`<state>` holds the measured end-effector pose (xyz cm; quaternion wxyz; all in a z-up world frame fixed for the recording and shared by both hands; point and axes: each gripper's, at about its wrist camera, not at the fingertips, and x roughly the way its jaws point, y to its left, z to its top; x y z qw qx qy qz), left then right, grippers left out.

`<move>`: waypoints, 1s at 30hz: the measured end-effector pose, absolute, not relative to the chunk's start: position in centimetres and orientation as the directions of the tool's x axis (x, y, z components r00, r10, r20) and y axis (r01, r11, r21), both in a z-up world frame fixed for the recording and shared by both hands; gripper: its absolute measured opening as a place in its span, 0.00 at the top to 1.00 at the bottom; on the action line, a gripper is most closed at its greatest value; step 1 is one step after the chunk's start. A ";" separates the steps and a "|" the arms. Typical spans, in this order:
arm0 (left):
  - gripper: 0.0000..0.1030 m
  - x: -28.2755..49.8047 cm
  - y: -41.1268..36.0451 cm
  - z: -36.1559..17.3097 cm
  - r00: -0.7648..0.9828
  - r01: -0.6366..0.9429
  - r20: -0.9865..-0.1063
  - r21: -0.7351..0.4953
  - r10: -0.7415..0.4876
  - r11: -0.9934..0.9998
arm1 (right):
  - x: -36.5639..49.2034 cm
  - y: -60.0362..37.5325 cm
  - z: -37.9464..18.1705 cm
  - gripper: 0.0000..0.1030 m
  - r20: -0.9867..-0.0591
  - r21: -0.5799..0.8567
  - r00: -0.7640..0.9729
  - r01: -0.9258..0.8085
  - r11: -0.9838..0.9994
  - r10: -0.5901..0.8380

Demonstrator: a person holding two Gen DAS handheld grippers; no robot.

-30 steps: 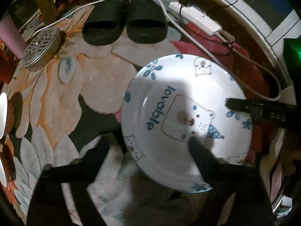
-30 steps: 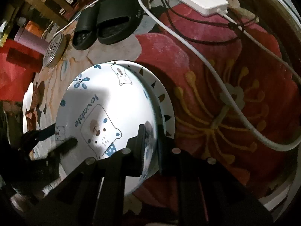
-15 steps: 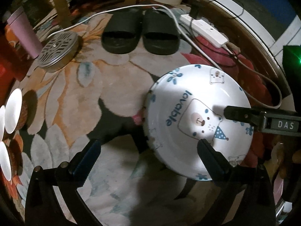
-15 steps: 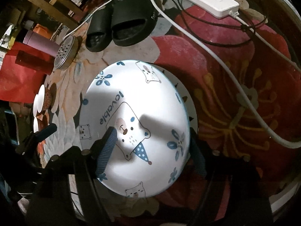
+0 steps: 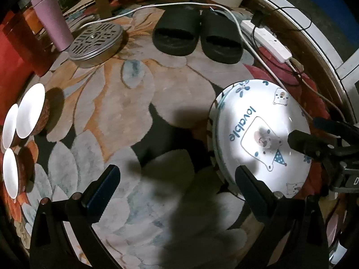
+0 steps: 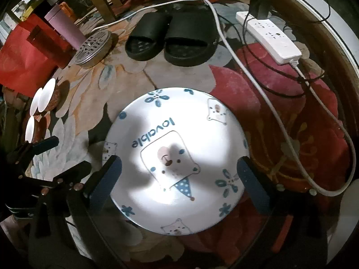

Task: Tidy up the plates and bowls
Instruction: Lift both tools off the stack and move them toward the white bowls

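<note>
Plate (image 6: 175, 163), stacked on rug (image 5: 125, 103); right gripper (image 6: 179, 174) jaws just opened, left gripper (image 5: 177, 190) spread, both empty: lift away straight, avoiding rim.

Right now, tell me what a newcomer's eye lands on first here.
The brightly lit white plate with a blue bear drawing and the word "lovable" dominates, lying on the flowered rug between the open right claw's fingers. Behind it sit black slippers; three small white-lined bowls cluster far left.
</note>
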<state>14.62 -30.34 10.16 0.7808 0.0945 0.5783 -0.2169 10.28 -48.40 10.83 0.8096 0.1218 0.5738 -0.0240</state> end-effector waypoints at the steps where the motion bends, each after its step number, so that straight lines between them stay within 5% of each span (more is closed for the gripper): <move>1: 0.01 14.7 -30.2 10.1 0.236 0.446 -0.945 -0.102 -0.227 0.889 | 10.3 -48.2 10.8 0.00 -0.935 0.171 0.339 0.176 0.969 0.104; 30: 0.01 15.6 -23.3 9.9 0.249 0.360 -0.953 -0.073 -0.171 0.930 | 11.9 -42.3 10.4 0.00 -0.938 0.177 0.317 0.090 0.980 0.141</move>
